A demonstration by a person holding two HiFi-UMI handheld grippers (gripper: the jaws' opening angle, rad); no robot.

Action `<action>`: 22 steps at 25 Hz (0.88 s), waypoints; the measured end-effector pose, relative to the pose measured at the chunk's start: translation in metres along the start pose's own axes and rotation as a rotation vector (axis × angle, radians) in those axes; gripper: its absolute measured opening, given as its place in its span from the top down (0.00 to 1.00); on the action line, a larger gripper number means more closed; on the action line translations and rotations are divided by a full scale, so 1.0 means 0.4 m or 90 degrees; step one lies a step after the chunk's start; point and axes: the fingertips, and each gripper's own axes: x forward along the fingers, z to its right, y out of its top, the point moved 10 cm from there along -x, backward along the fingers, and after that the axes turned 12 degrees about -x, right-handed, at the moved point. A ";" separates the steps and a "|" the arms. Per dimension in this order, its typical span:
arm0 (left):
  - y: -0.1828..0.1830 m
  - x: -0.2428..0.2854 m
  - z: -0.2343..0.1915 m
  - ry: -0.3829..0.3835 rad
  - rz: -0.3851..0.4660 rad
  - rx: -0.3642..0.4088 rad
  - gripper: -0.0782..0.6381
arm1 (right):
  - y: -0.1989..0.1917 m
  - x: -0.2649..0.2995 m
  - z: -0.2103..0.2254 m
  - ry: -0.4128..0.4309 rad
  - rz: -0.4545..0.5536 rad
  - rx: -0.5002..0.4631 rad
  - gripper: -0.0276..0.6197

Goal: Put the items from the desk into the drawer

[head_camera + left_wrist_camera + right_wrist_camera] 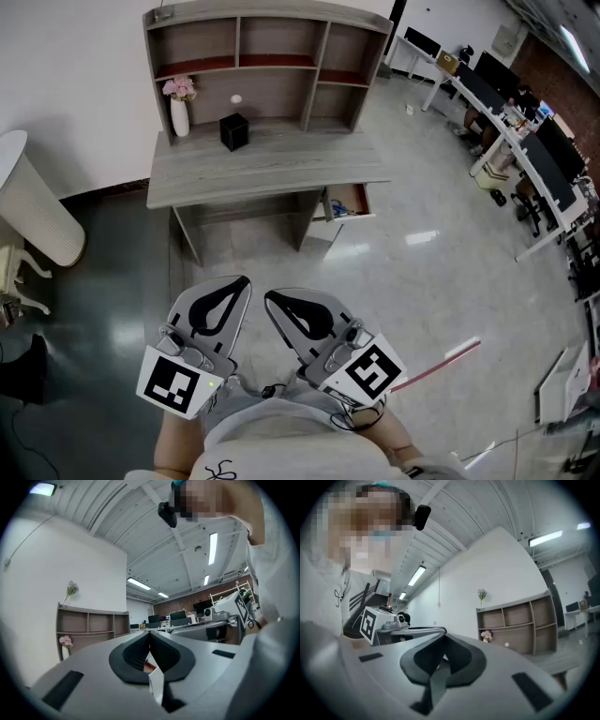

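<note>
– Left tool (242, 283) and right tool (272, 300): are they gripping anything?
– No. Both are clenched, pads pressed together with nothing between them. The person holds them side by side close to the body, tips aimed at the desk (281, 169) and well apart from it.
– And the things to put away?
– A black box (234, 130) sits on the desk top near the back, left of the middle. Just to its left is a white vase (180, 116) of pink flowers. A small white ball (236, 98) sits behind the box, against the back of the hutch.
– The drawer?
– The drawer (348, 202) is pulled out under the desk's right end. There are some coloured bits inside, too small to make out.
– Any writing?
– Only black-and-white square markers (178, 382) on the tools' cubes. A dark squiggle on the person's shirt is unreadable.
– Room to move?
– Bare shiny floor (412, 281) runs from the person up to the desk's front edge. A red-and-white strip (441, 364) lies off to the right, and office desks with monitors (525, 141) stand farther right.
</note>
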 end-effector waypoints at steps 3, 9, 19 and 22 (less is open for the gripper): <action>0.002 -0.027 -0.042 -0.022 -0.001 0.002 0.88 | 0.004 0.044 -0.028 -0.018 0.000 -0.004 0.95; 0.016 -0.097 -0.127 -0.041 -0.005 0.007 0.88 | 0.010 0.133 -0.091 -0.041 -0.004 -0.006 0.95; 0.008 -0.188 -0.226 -0.076 -0.008 -0.004 0.88 | 0.015 0.229 -0.178 -0.084 -0.006 -0.005 0.95; 0.003 -0.197 -0.247 -0.078 -0.002 -0.013 0.88 | 0.009 0.249 -0.189 -0.077 -0.031 -0.010 0.95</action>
